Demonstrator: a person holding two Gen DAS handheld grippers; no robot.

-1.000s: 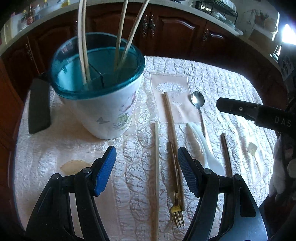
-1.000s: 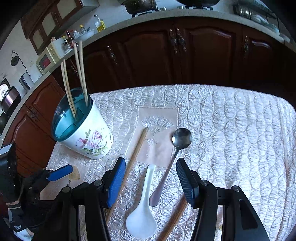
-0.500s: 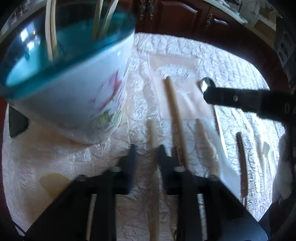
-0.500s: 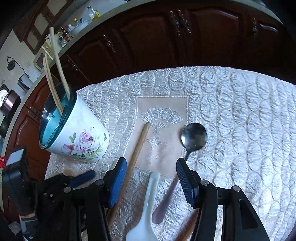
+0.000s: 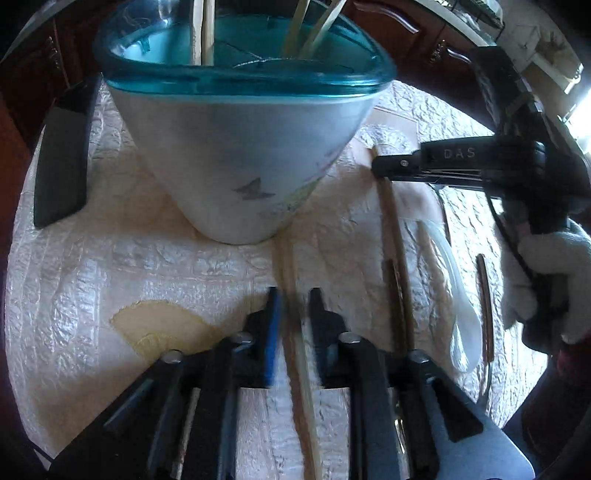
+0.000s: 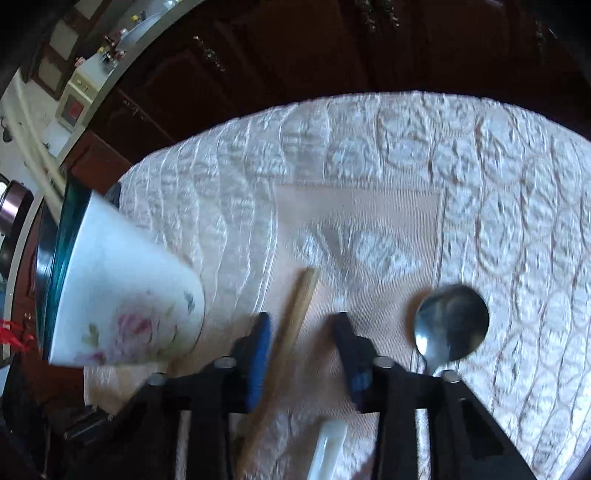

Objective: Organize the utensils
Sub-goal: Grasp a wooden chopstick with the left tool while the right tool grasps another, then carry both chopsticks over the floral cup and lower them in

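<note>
A white flowered holder with a teal rim [image 5: 240,158] [image 6: 122,295] stands on the quilted cloth with several pale chopsticks [image 5: 207,33] in it. My left gripper [image 5: 295,314] is low over the cloth just in front of it. Its jaws are opening, and a pale chopstick [image 5: 295,362] lies between them with the pads a little off it. My right gripper [image 6: 301,328] hovers over a brown wooden stick [image 6: 301,295] [image 5: 395,236]. Its jaws are closing, still apart, with the stick's top end between them near the left pad.
A metal spoon [image 6: 450,325] lies right of the right gripper. A white ceramic spoon [image 6: 328,443] [image 5: 458,314] and a dark stick [image 5: 484,295] lie alongside. A black flat object [image 5: 62,158] rests left of the holder. A gloved hand [image 5: 546,266] holds the right gripper; dark cabinets stand behind the table.
Both grippers came down closer to the cloth. The left jaws narrowed around the pale chopstick. The right gripper moved forward over the wooden stick and its jaws narrowed.
</note>
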